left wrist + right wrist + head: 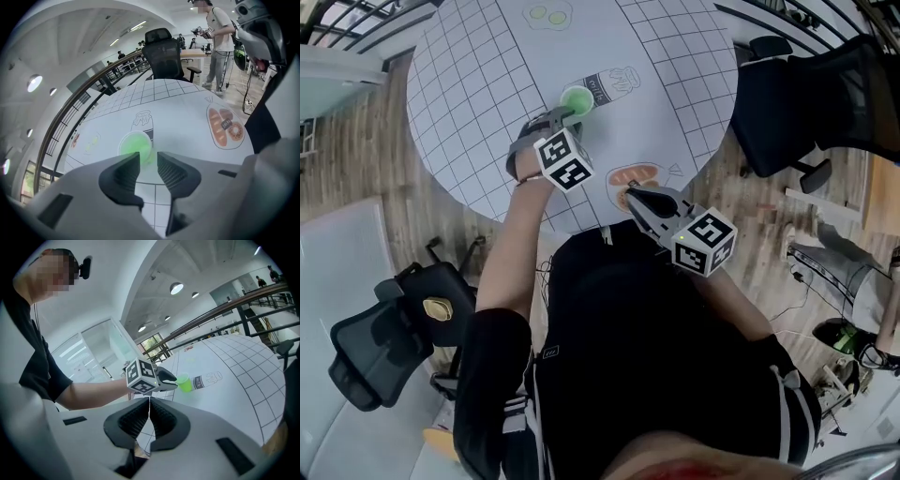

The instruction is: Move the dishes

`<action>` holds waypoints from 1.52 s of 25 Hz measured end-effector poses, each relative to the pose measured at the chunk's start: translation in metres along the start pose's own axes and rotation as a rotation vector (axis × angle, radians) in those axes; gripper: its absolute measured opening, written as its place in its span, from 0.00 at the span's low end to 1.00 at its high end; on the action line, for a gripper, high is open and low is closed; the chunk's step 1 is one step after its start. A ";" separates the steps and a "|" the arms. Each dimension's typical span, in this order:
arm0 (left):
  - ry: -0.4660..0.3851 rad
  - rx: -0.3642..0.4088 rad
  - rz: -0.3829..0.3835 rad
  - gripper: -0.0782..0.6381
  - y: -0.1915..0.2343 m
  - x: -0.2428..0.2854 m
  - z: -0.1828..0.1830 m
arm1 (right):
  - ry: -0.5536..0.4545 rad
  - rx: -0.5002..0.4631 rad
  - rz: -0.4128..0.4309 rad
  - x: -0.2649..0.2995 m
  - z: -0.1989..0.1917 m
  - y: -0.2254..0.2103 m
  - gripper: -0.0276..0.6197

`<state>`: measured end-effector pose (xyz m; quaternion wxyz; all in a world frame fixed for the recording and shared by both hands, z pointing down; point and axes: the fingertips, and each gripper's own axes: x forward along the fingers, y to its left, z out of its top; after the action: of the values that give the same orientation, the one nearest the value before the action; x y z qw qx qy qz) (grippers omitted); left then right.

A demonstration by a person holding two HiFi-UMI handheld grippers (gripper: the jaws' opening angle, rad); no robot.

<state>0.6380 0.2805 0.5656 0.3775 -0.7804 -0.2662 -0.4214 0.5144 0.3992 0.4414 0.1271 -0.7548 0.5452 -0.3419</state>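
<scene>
A round white surface [469, 84] printed with a grid stands on a wood-plank floor [356, 159]. Black office chairs [806, 103] sit at either side. A dark railing [84, 101] curves behind it, under a white ceiling with round lights [176, 288]. Glass partitions [110, 345] stand beyond.

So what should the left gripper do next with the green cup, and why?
Probably nudge the left gripper forward a little, then close. Its jaws stand apart, and the green cup sits on the table just past their tips, not yet between them. The right gripper is shut on nothing and far from the cup, so the left one looks best placed.
</scene>
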 end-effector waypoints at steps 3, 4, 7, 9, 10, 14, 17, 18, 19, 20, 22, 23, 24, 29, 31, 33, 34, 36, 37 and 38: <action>-0.008 -0.009 0.031 0.26 0.003 -0.016 0.001 | -0.007 -0.019 0.018 0.002 0.009 0.006 0.07; -0.014 -0.013 0.042 0.26 0.002 -0.022 0.003 | -0.011 -0.026 0.024 0.002 0.012 0.007 0.07; -0.053 -0.052 0.059 0.26 -0.004 -0.042 0.010 | -0.022 -0.047 0.041 0.003 0.020 0.012 0.07; -0.073 -0.108 0.059 0.26 -0.011 -0.056 0.012 | -0.028 -0.060 0.054 0.003 0.024 0.017 0.07; -0.079 -0.137 0.056 0.25 -0.014 -0.063 0.013 | -0.030 -0.068 0.060 0.002 0.026 0.019 0.07; -0.119 -0.230 0.064 0.18 -0.022 -0.096 0.018 | -0.046 -0.110 0.084 0.000 0.037 0.024 0.07; -0.172 -0.290 0.060 0.12 -0.028 -0.122 0.023 | -0.054 -0.135 0.084 -0.006 0.045 0.021 0.07; -0.191 -0.312 0.058 0.12 -0.030 -0.130 0.025 | -0.055 -0.143 0.082 -0.007 0.048 0.019 0.07; -0.212 -0.336 0.057 0.12 -0.032 -0.138 0.027 | -0.055 -0.152 0.081 -0.009 0.051 0.018 0.07; -0.238 -0.368 0.052 0.12 -0.034 -0.146 0.031 | -0.055 -0.161 0.082 -0.011 0.053 0.017 0.07; -0.316 -0.463 0.017 0.12 -0.041 -0.160 0.040 | -0.060 -0.181 0.090 -0.013 0.059 0.017 0.07; -0.363 -0.516 -0.004 0.12 -0.045 -0.167 0.044 | -0.064 -0.191 0.098 -0.013 0.062 0.019 0.07; -0.407 -0.561 -0.016 0.12 -0.048 -0.175 0.048 | -0.067 -0.202 0.109 -0.013 0.065 0.022 0.07; -0.622 -0.678 0.000 0.12 -0.053 -0.220 0.066 | -0.053 -0.242 0.157 -0.011 0.070 0.033 0.07; -0.676 -0.698 0.011 0.12 -0.053 -0.233 0.068 | -0.049 -0.251 0.165 -0.011 0.070 0.035 0.07; -0.716 -0.718 0.016 0.12 -0.053 -0.241 0.068 | -0.048 -0.257 0.168 -0.011 0.070 0.036 0.07; -0.738 -0.731 0.014 0.12 -0.052 -0.245 0.068 | -0.049 -0.257 0.168 -0.011 0.071 0.036 0.07; -0.788 -0.760 0.011 0.12 -0.051 -0.254 0.069 | -0.053 -0.257 0.165 -0.012 0.073 0.036 0.07; -0.817 -0.773 0.013 0.12 -0.050 -0.259 0.069 | -0.056 -0.257 0.162 -0.012 0.074 0.035 0.07; -0.848 -0.785 0.018 0.12 -0.050 -0.264 0.070 | -0.060 -0.258 0.159 -0.013 0.075 0.035 0.07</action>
<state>0.5002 0.3405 0.3316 -0.0765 -0.9649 -0.2113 -0.1360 0.5357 0.3842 0.3622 0.0720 -0.7292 0.6385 -0.2353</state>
